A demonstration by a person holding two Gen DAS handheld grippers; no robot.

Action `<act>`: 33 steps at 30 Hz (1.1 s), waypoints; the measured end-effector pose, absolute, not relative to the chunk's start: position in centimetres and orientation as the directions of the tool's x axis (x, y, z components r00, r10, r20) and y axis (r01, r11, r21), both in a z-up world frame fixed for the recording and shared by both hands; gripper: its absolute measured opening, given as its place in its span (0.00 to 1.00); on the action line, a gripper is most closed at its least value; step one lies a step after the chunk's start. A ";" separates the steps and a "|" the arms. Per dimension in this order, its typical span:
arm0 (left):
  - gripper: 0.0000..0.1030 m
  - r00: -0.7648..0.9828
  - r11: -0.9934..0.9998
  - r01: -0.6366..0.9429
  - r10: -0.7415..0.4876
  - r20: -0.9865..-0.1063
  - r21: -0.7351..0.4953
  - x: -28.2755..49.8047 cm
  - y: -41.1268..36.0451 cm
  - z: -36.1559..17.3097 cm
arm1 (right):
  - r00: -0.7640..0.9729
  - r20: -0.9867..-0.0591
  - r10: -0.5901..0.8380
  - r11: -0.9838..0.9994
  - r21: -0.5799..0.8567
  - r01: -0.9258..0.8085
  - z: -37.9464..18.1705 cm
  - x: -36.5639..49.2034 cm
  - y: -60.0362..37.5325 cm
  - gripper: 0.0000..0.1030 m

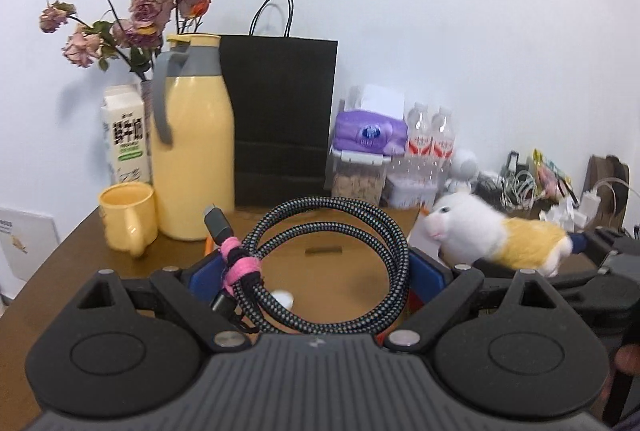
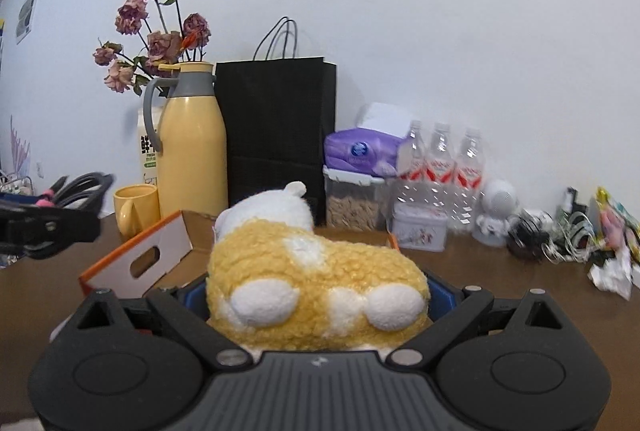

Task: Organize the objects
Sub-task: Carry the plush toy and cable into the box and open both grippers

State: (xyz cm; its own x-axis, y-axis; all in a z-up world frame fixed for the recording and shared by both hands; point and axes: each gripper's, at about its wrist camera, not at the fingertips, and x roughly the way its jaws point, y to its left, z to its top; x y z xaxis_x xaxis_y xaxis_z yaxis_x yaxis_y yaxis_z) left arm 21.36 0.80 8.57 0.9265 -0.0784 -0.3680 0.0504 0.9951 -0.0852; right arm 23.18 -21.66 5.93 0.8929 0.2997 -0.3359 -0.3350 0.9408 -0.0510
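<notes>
Above the bench (image 2: 480, 271), each tongs grips its load — left tongs (image 1: 316, 271) a coiled cable (image 1: 332, 263), right tongs (image 2: 318, 295) a plush toy (image 2: 316, 279) — over the cardboard box (image 2: 136, 263).

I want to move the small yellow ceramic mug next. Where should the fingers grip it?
Probably grip the small yellow ceramic mug by its handle, coming from the near side: it stands upright with the handle facing the camera, and the tall yellow thermos jug crowds its right side.

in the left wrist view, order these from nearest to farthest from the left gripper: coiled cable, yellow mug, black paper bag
1. Coiled cable: held in the left gripper.
2. Yellow mug: ahead, to the left.
3. Black paper bag: farthest, standing against the wall.
</notes>
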 end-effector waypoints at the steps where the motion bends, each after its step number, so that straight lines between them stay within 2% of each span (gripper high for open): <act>1: 0.91 0.928 0.994 0.050 -0.081 -0.364 -0.092 22.3 0.8 8.7 | 0.891 -0.337 0.302 0.938 -0.059 -0.341 6.1 24.1 -21.0 0.95; 7: 0.91 0.932 0.993 0.007 -0.049 -0.359 -0.116 27.9 1.0 8.5 | 0.875 -0.362 0.322 0.928 -0.062 -0.367 6.1 29.3 -17.9 0.95; 11: 0.91 0.929 0.992 -0.080 0.038 -0.369 -0.100 31.2 0.9 6.6 | 0.871 -0.381 0.311 0.936 -0.036 -0.350 4.9 32.5 -16.7 0.95; 14: 0.91 0.906 0.994 -0.078 0.038 -0.421 -0.078 32.8 0.9 5.1 | 0.867 -0.411 0.282 0.940 -0.063 -0.336 3.1 33.7 -16.3 0.95; 18: 0.91 0.887 0.996 -0.060 0.022 -0.461 -0.068 33.6 0.8 3.7 | 0.845 -0.460 0.274 0.937 -0.069 -0.341 1.4 34.7 -16.6 0.95; 26: 0.92 0.875 0.997 -0.043 0.009 -0.484 -0.059 33.3 0.7 2.9 | 0.811 -0.508 0.291 0.926 -0.064 -0.372 0.4 35.0 -16.4 0.96; 28: 0.94 0.875 0.997 -0.048 0.010 -0.483 -0.066 33.4 0.7 2.9 | 0.806 -0.515 0.291 0.924 -0.066 -0.376 0.3 35.0 -16.3 0.97; 29: 1.00 0.877 0.996 -0.053 0.013 -0.480 -0.069 33.4 0.8 2.9 | 0.804 -0.519 0.289 0.924 -0.068 -0.376 0.2 34.9 -16.3 0.99; 33: 1.00 0.882 0.996 -0.059 0.020 -0.470 -0.068 33.2 0.6 3.1 | 0.787 -0.545 0.290 0.926 -0.048 -0.375 0.4 34.9 -16.5 1.00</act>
State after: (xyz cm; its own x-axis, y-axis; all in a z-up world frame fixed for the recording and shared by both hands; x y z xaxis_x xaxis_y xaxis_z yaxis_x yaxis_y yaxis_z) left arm 33.21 0.64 3.13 0.8823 0.0204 -0.4703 -0.0593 0.9959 -0.0680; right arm 34.91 -16.46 0.41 0.7869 0.2904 -0.5446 -0.3746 0.9260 -0.0476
